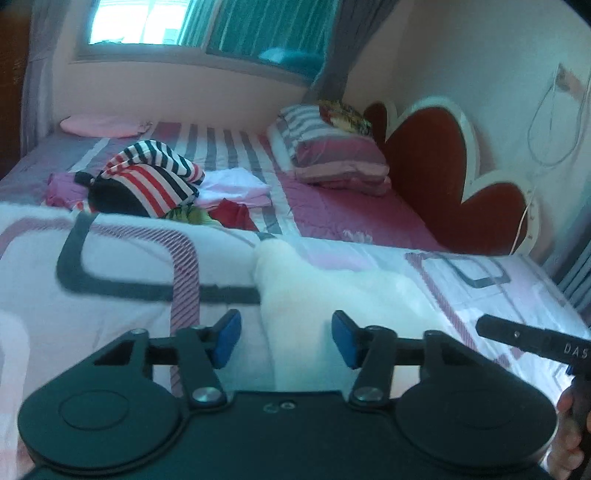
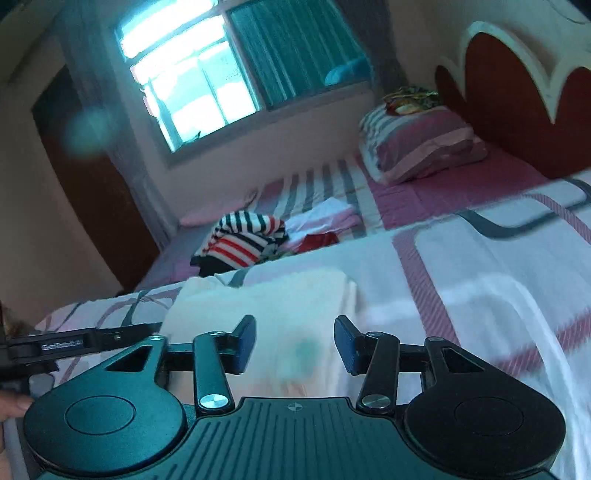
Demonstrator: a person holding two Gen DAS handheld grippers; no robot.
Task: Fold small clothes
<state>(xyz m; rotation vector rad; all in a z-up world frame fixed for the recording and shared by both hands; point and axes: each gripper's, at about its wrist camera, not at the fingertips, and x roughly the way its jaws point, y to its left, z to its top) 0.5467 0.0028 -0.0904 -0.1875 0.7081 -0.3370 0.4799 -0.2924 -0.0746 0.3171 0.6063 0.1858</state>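
Left gripper: jaws wide apart, blue pads empty, hovering low over a white cloth that lies on the quilt. The cloth sits between and ahead of the pads; contact cannot be told, frame is blurred. Right gripper: jaws likewise spread, nothing held, poised above the same pale cloth, which from this side shows as a flat folded-looking rectangle with a faint pinkish tint. Quilt is white with grey and striped pink bands, covering the near part of the bed. In the left view the right gripper's finger juts in at the lower right edge; in the right view the left gripper's finger enters from the left, near the cloth's edge. Beyond the quilt, a heap of clothes on the striped sheet: a red, white and dark striped garment on top, pink and red pieces beside it, a pale folded piece just right of the pile. Pillow near the heart-shaped red headboard, with a patterned item on top of it. A pink cushion lies against the far wall under the window.
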